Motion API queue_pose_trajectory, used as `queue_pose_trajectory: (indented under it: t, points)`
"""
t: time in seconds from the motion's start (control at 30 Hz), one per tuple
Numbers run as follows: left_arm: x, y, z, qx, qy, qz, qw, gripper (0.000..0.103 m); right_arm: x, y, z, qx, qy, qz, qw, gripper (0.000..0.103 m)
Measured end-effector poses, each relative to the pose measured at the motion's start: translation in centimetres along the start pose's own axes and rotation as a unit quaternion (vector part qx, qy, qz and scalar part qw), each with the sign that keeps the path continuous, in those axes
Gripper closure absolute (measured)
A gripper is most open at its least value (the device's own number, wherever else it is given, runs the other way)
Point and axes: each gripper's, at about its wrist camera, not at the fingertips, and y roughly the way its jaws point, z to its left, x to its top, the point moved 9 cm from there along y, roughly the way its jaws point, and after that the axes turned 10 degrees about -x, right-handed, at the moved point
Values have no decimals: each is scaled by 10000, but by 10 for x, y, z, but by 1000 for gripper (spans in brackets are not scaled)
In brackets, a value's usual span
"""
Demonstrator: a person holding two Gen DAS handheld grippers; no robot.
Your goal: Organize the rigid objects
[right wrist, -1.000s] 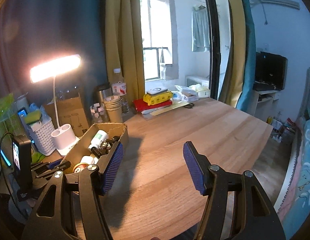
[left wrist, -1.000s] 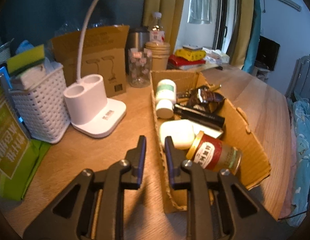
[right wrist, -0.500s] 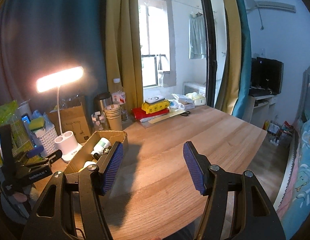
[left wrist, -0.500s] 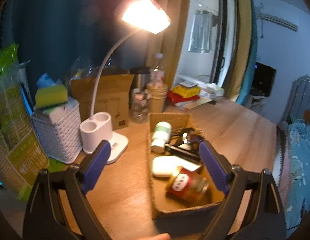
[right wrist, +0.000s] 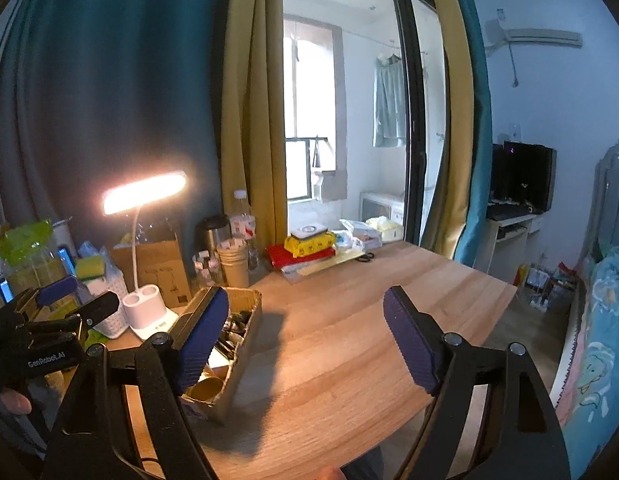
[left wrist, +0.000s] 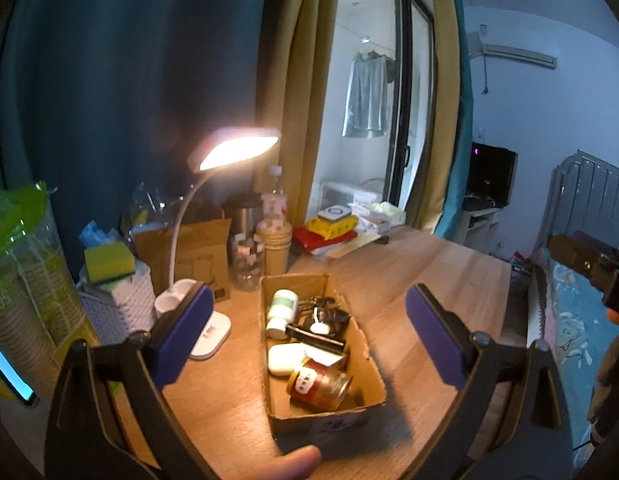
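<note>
My left tool (left wrist: pixel 305 344) camera looks slightly down over the cardboard box (left wrist: pixel 373 364) close below. My right tool (right wrist: pixel 305 344) camera faces across the table (right wrist: pixel 349 344). Both share box, lit desk lamp (left wrist: pixel 233 148) and window.

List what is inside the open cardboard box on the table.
Inside the cardboard box: a red-labelled jar on its side, a white case, a white bottle, a black tube and dark clutter. Whatever lies beneath them is covered.
</note>
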Motion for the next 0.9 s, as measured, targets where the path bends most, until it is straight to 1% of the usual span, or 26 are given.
queue_pose_trajectory:
  t: [0.07,0.17,0.3,0.47,0.7,0.9]
  points:
    - [5,-7,-4,13,59,-87,9999,5,3,-7,2,2,-40,-50,10000,20]
    - [13,-18,-12,-127,126,-174,9997,5,7,-14,4,-13,-97,-122,9999,20]
    - [21,-29,-19,-205,253,-357,9988,4,8,-17,2,-69,-82,-145,9998,20]
    - [23,-32,-22,-263,277,-384,9985,4,5,-10,-1,-97,-22,-79,9999,20]
    - [18,-26,-22,-256,310,-263,9988,4,1,-2,0,-95,-42,23,9999,20]
    - [19,-26,-21,-260,288,-270,9989,4,-1,4,0,-112,-35,85,9999,20]
